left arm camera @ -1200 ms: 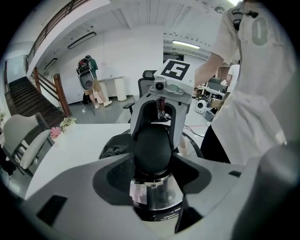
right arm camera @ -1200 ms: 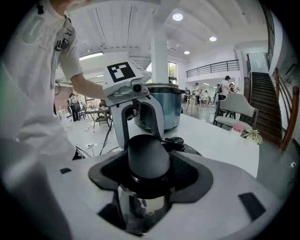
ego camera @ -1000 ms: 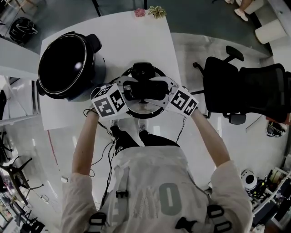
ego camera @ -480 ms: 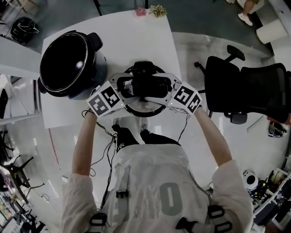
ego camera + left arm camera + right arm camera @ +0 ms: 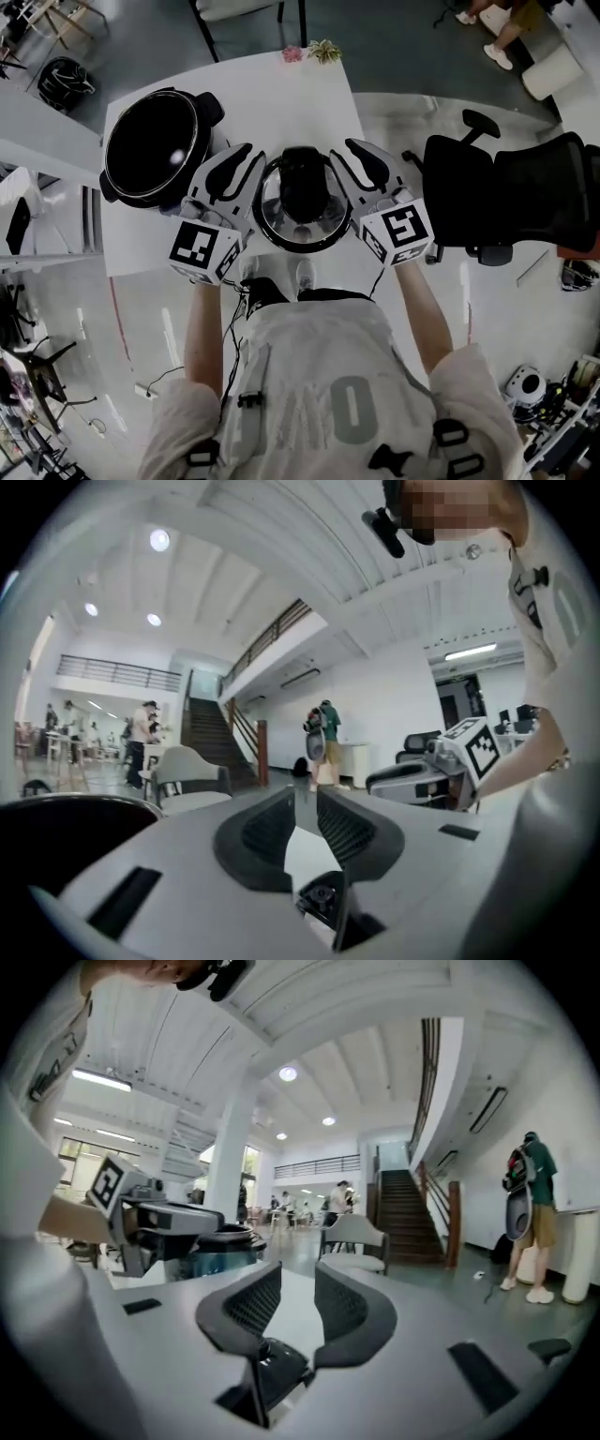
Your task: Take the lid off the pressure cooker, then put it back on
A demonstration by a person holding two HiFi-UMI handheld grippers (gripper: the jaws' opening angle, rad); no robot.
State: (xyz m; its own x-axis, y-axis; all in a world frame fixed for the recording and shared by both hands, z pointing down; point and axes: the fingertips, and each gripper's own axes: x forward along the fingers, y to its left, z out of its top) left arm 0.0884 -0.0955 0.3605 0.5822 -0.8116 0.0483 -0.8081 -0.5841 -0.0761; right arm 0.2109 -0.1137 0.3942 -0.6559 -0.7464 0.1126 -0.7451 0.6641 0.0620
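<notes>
The open pressure cooker pot [image 5: 150, 145], black inside, stands at the left of the white table [image 5: 281, 94]. Its round lid [image 5: 300, 220] with a black handle [image 5: 302, 183] lies on the table near the front edge. My left gripper [image 5: 236, 172] hovers above the lid's left side and my right gripper [image 5: 359, 161] above its right side, both pointing level. Both sets of jaws are closing with a narrow gap and nothing between them. The left gripper view shows its jaws [image 5: 305, 797] empty, the right gripper [image 5: 459, 761] beyond. The right gripper view shows its empty jaws [image 5: 298, 1283] and the pot [image 5: 223, 1241].
A black office chair [image 5: 511, 192] stands right of the table. A small plant [image 5: 324, 23] sits at the table's far edge. Another black pot-like object [image 5: 61, 70] is on the floor at far left. People stand near a staircase [image 5: 211, 747] in the background.
Both grippers have come off the lid's handle, risen and tilted up to point level. Their jaws have narrowed. The lid stays on the table.
</notes>
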